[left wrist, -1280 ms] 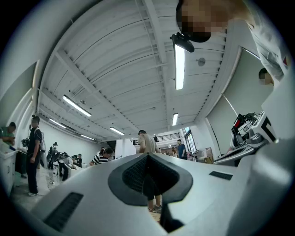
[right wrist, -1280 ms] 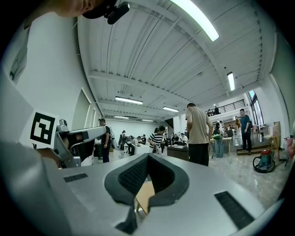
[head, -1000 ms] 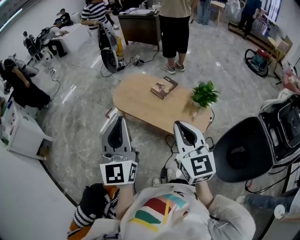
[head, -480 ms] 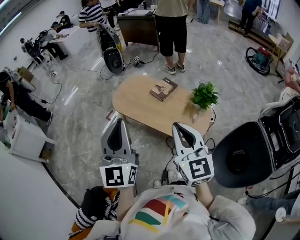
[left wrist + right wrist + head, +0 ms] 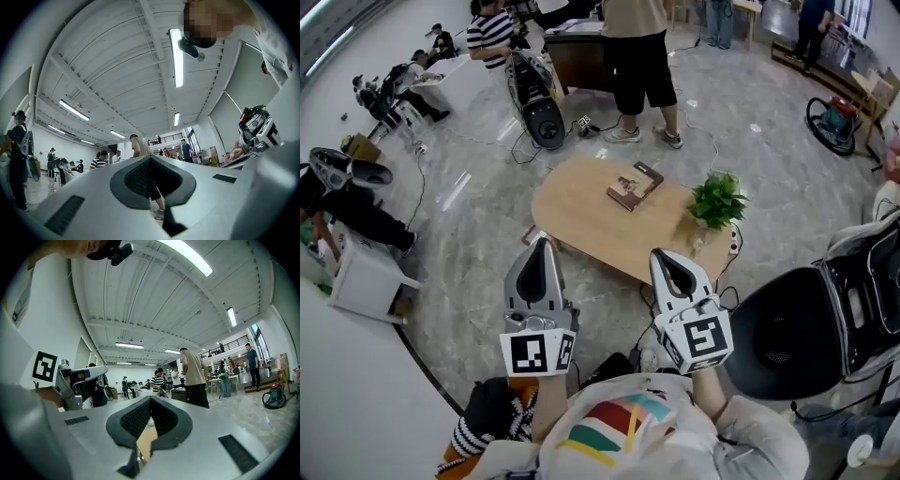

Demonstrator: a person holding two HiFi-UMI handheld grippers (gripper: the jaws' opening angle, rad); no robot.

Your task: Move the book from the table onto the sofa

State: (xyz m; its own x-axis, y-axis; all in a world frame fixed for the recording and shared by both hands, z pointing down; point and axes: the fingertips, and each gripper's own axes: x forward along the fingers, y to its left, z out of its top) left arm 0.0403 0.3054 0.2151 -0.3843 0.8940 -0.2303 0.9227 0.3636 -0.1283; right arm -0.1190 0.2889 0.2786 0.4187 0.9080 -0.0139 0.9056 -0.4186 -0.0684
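A brown book [image 5: 634,185] lies on the oval wooden table [image 5: 581,202], near its far edge in the head view. Both grippers are held side by side on the near side of the table and point at it, well short of the book. My left gripper [image 5: 540,243] is shut with nothing in it, and its pads meet in the left gripper view [image 5: 150,158]. My right gripper [image 5: 660,253] is shut and empty too. Below its closed pads [image 5: 140,416] in the right gripper view, a sliver of tan tabletop [image 5: 146,446] shows.
A small potted plant [image 5: 717,199] stands on the table's right end. A person [image 5: 639,56] stands just beyond the table. A big black round seat [image 5: 787,323] is close on my right. A white box [image 5: 367,281] sits at the left, and cables lie on the floor under the table's near edge.
The table and book have slid a little lower and to the right in the head view. Both grippers keep their pose, still shut and empty.
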